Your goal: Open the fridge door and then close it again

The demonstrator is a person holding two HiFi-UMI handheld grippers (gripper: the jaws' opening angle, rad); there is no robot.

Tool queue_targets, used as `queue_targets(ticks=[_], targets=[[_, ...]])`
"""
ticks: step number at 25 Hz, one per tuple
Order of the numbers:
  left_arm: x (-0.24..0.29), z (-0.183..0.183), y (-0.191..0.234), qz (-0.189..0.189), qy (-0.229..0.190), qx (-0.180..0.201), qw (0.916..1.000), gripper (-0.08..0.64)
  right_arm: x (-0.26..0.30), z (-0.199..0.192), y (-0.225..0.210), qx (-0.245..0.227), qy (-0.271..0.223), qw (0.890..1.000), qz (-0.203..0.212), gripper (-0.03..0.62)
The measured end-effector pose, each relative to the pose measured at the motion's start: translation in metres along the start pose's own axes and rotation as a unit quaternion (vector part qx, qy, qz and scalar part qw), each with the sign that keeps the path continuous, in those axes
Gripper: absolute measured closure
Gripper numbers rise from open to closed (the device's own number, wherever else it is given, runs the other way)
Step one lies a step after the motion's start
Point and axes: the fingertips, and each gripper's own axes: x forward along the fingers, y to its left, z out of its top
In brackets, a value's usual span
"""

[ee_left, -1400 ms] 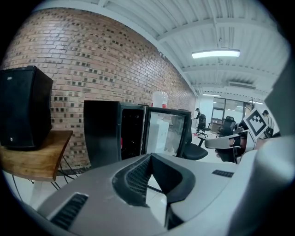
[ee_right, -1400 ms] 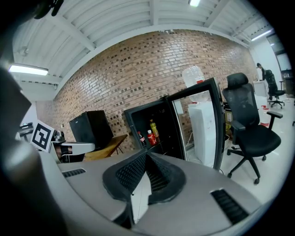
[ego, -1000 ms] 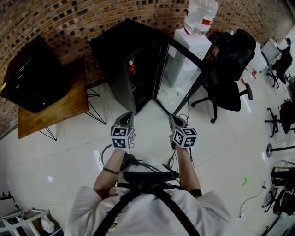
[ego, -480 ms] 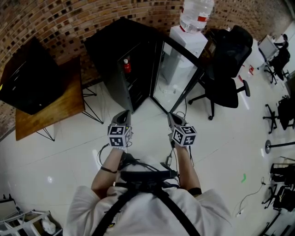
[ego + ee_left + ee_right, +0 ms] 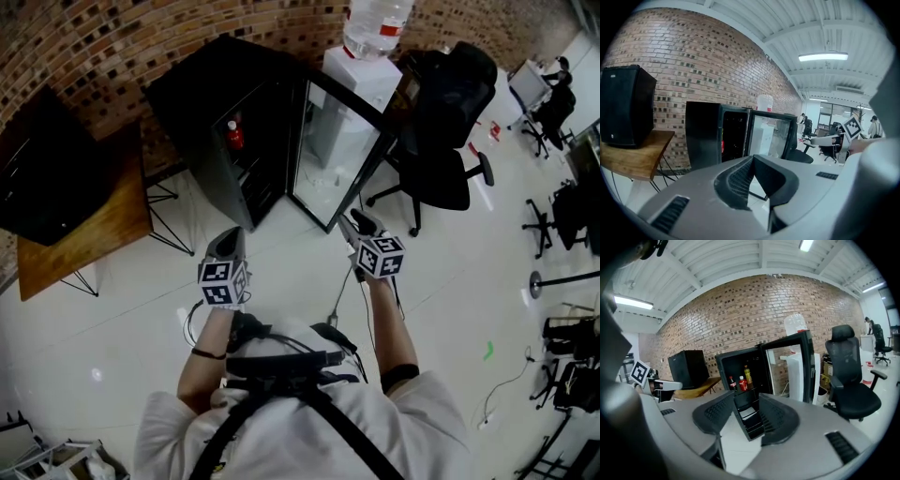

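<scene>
The black fridge stands against the brick wall with its glass door swung wide open. Bottles show on a shelf inside. My right gripper is held out near the door's free edge without touching it. Its jaws have just been opening and nothing is between them. In the right gripper view, the right gripper points at the fridge with the door to the right. My left gripper is shut and empty, short of the fridge. The left gripper view shows the fridge and door beyond the left gripper.
A water dispenser stands right behind the open door, and a black office chair stands to its right. Left of the fridge is a wooden table carrying a black box. More chairs stand at the far right.
My right gripper has moved forward and right, towards the door's free edge, and its jaws have parted. The left gripper has stayed shut beside it. The fridge door stays open.
</scene>
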Motion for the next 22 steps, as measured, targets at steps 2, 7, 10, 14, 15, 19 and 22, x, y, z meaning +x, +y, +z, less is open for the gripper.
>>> queue_targets(ticks=[2,7,10,14,15,19,22], targets=[[-0.002,-0.001,0.001,0.01,-0.001,-0.004,0.9999,0.558,0.003,0.017,-0.036,-0.018,0.002,1.0,-0.005,0.314],[-0.007,-0.011,-0.001,0.036,-0.001,-0.016,0.9992,0.558,0.012,0.064,-0.124,-0.056,0.008,0.998,-0.03,0.181],[-0.01,-0.02,-0.003,0.049,0.003,-0.022,0.9986,0.558,0.021,0.089,-0.156,-0.07,0.002,0.997,-0.041,0.179],[-0.011,-0.032,-0.01,0.057,0.012,-0.024,0.998,0.558,0.043,0.106,-0.183,-0.086,0.007,0.995,-0.041,0.179],[-0.01,-0.035,-0.013,0.057,0.015,-0.022,0.998,0.558,0.048,0.108,-0.189,-0.09,0.008,0.995,-0.039,0.179],[0.002,-0.039,-0.027,0.052,0.019,-0.011,0.9984,0.558,0.067,0.116,-0.207,-0.105,0.014,0.994,-0.032,0.179],[0.01,-0.037,-0.033,0.051,0.017,-0.01,0.9985,0.558,0.078,0.118,-0.216,-0.107,0.018,0.994,-0.027,0.179]])
